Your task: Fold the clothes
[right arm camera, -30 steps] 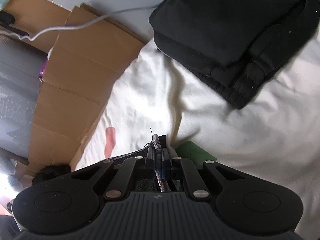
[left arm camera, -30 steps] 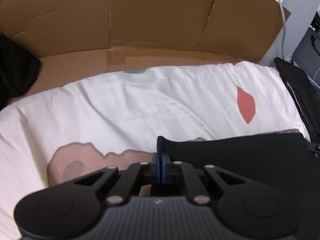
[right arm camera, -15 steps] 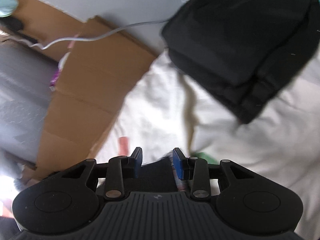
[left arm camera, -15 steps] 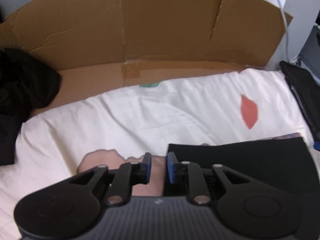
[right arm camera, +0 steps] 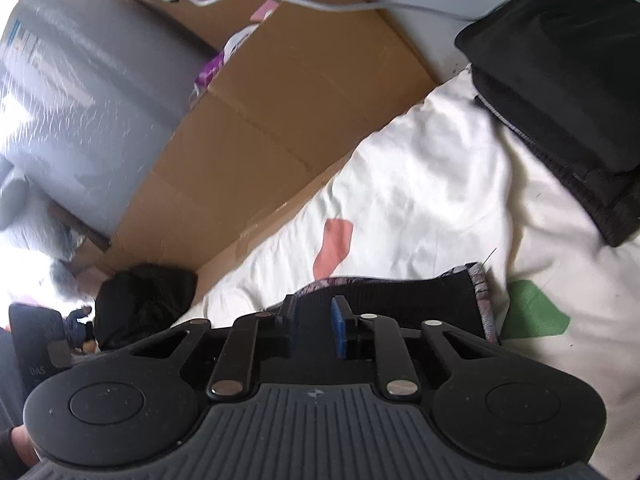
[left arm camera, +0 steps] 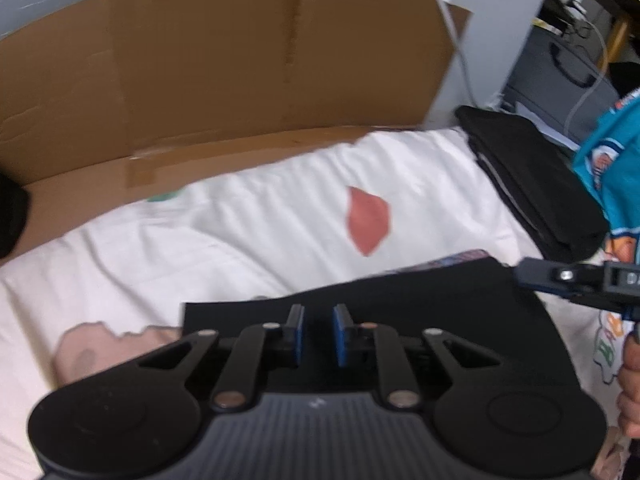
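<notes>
While lying flat | folded black garment (left arm camera: 400, 300) | cardboard box (left arm camera: 240, 60) behind

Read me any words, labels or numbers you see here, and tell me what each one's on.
"DAS": other gripper's body, faint.
"DA", cut off at the picture's edge: right gripper's body.
Teal garment's print: too blurred.
White sheet's coloured shapes carry no readable text.

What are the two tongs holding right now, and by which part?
Nothing. Both the left tongs and the right tongs are closing on empty air above the folded black garment, which lies on the bed.
</notes>
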`<state>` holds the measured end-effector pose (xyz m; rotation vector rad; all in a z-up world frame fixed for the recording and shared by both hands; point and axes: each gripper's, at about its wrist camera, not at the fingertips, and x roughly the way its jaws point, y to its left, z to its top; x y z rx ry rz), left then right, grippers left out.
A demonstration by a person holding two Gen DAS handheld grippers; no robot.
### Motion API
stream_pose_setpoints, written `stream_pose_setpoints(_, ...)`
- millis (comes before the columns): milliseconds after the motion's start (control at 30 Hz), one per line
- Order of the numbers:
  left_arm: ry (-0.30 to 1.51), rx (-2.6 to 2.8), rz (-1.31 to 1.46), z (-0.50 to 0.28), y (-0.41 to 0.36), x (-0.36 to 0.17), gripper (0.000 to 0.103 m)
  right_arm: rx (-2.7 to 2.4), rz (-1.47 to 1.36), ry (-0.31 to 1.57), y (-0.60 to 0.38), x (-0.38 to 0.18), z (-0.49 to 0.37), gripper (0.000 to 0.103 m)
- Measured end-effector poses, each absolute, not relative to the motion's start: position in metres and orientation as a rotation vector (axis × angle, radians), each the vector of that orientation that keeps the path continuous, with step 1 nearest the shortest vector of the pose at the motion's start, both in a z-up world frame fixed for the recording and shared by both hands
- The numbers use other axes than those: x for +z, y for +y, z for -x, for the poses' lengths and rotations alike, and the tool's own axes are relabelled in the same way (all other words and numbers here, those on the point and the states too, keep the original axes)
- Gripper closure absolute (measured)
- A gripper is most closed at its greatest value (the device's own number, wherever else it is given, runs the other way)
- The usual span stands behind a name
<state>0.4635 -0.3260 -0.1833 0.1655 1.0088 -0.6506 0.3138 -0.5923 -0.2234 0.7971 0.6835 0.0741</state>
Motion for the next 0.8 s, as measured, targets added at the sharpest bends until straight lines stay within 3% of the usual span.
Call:
stream_pose_setpoints(200,0.976,-0.737,-0.199,-0.447,-0.344,-0.194,0.089,0.07,-0.713,0.714,-0.577,-0.227,-0.319,0.093)
stream_pose_setpoints(400,0.956,-0.749,-0.198,-0.447,-0.349,-0.213,0.09,0.042,-0.703,0.738,-0.577,-0.239,-0.322,0.091)
stream_pose_setpoints(800,0.923,-0.774,-0.217,-0.449,-0.353,-0.222,0.091,0.011,-0.683,0.773,-0.572,-0.255,-0.329,0.099)
